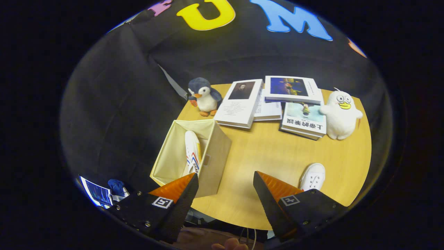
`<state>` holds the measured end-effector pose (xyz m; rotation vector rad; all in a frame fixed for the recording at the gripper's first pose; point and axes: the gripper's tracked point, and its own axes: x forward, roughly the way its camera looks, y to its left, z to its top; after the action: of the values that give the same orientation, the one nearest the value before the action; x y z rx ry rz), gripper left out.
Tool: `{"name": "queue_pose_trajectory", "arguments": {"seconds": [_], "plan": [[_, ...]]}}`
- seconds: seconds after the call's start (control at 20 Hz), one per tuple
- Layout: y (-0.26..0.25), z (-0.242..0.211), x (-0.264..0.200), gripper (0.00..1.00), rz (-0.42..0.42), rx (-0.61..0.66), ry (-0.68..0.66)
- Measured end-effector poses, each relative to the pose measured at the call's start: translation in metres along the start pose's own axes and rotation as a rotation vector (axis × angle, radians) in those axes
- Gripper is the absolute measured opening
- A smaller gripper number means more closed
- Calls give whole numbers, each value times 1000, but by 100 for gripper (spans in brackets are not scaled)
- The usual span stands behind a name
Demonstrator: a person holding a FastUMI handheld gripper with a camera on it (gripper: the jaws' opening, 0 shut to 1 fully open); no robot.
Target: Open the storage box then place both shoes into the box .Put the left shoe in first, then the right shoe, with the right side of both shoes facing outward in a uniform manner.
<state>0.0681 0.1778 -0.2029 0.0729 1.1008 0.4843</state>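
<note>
A cream fabric storage box (216,152) stands open on the round wooden table (274,156), just ahead of my left finger. One white shoe (193,152) with red and blue stripes stands on its side inside the box, leaning against the right wall. The other white shoe (313,176) lies on the table just beyond my right finger, laces up. My gripper (225,182) hovers above the near table edge, open, with nothing between its fingers.
At the back of the table lie several books (274,100). A plush penguin (204,96) stands left of them, behind the box. A white plush duck (341,114) stands at the right. A person's fingertips (230,246) appear below the gripper.
</note>
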Motion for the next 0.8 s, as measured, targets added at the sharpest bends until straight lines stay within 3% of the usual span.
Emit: {"name": "queue_pose_trajectory", "arguments": {"seconds": [0.4,0.8], "plan": [[-103,-50,-40,97,-122,171,1],[-169,-96,-35,97,-184,260,68]]}}
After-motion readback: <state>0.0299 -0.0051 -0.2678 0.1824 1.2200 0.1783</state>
